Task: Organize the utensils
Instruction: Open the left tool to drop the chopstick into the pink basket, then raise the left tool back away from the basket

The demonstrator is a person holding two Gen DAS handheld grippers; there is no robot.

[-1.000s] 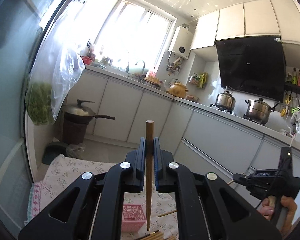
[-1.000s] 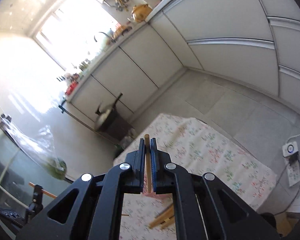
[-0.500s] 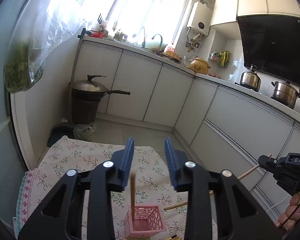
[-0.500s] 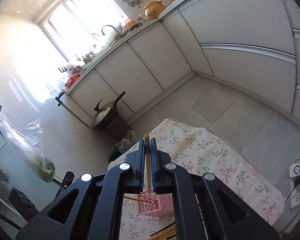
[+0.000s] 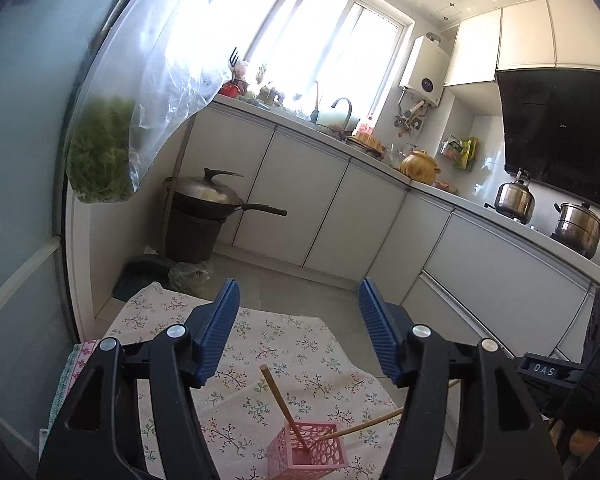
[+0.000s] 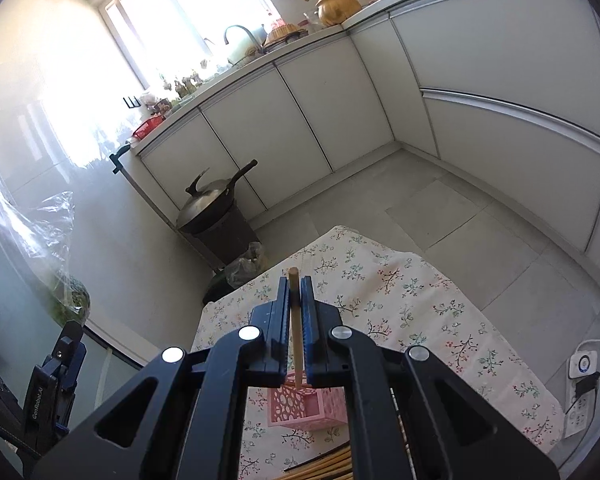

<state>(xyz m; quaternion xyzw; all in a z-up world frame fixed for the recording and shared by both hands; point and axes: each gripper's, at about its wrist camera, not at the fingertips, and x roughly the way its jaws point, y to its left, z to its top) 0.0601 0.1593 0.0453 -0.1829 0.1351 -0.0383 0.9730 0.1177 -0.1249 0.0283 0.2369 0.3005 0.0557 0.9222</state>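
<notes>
A pink perforated holder (image 5: 308, 450) stands on a floral tablecloth (image 5: 260, 360). One wooden chopstick (image 5: 280, 400) leans inside it. My left gripper (image 5: 298, 328) is open and empty above the holder. My right gripper (image 6: 296, 312) is shut on a second chopstick (image 6: 295, 320), whose lower end points down over the holder (image 6: 308, 404). That chopstick (image 5: 364, 426) also shows in the left wrist view, reaching the holder's rim from the right. Several loose chopsticks (image 6: 328, 462) lie on the cloth near the bottom edge.
The table's far edge drops to a tiled floor (image 6: 440, 208). A lidded wok (image 5: 212, 198) sits on a dark stand by the cabinets. A plastic bag of greens (image 5: 100, 160) hangs at the left. A power strip (image 6: 580, 372) lies on the floor at the right.
My left gripper opened and let go of its chopstick, which now leans in the pink holder. My right gripper moved its chopstick over the holder.
</notes>
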